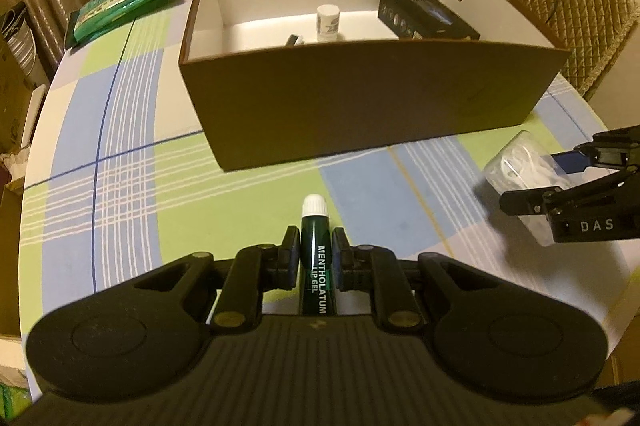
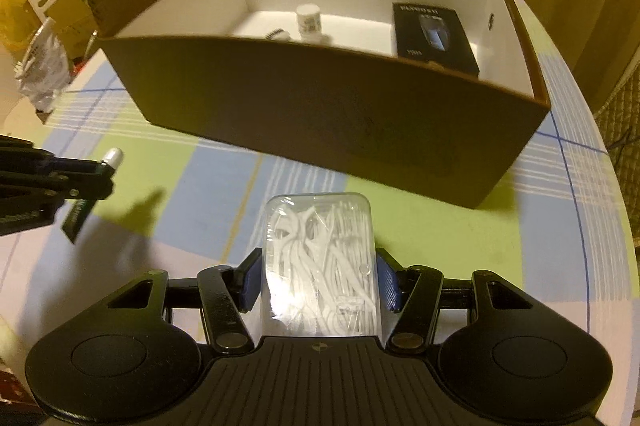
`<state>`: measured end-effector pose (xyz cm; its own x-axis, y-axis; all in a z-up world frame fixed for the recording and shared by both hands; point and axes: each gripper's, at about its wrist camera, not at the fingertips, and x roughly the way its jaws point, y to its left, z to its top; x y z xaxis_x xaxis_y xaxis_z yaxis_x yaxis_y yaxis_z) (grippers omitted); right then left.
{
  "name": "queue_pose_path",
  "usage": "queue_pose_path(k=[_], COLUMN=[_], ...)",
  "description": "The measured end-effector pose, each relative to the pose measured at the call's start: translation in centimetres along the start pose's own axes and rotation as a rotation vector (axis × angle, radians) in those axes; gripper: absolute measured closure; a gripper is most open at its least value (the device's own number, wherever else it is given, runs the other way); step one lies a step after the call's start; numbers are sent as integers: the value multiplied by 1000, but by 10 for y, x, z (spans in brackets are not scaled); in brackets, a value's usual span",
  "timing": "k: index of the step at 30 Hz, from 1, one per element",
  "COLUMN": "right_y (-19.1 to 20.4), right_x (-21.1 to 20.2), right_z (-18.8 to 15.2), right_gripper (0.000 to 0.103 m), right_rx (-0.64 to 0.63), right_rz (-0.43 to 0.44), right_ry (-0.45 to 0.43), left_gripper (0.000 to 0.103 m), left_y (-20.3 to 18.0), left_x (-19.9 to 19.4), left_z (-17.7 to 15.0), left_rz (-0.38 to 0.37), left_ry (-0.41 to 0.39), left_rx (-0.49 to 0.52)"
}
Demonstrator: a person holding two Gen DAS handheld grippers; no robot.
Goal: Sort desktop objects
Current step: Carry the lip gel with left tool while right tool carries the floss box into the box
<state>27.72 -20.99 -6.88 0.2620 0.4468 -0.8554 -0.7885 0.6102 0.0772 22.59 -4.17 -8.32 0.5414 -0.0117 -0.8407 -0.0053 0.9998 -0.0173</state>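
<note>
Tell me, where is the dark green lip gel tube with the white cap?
The dark green lip gel tube is clamped in the left gripper, above the checked tablecloth, in front of the brown cardboard box.

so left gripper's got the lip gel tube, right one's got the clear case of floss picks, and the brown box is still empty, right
Not quite: the brown box is not empty. The right wrist view shows a small white bottle and a black carton inside it. The rest holds: the left gripper is shut on the lip gel tube, and the right gripper is shut on the clear case of floss picks.
</note>
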Motion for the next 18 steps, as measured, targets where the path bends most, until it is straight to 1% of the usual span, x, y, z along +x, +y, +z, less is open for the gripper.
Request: queue_pose_path(k=[9, 18], right_y=[14, 18], right_x=[-24, -48], right_z=[18, 45], right_gripper=[49, 49], right_rx=[-38, -50], right_rz=[52, 93], right_ry=[-42, -106], left_gripper=[91, 91], left_y=[-2, 2], left_x=[-17, -35], left_z=[16, 49], left_rz=[-11, -11], left_ry=[-44, -121], left_rx=[9, 16])
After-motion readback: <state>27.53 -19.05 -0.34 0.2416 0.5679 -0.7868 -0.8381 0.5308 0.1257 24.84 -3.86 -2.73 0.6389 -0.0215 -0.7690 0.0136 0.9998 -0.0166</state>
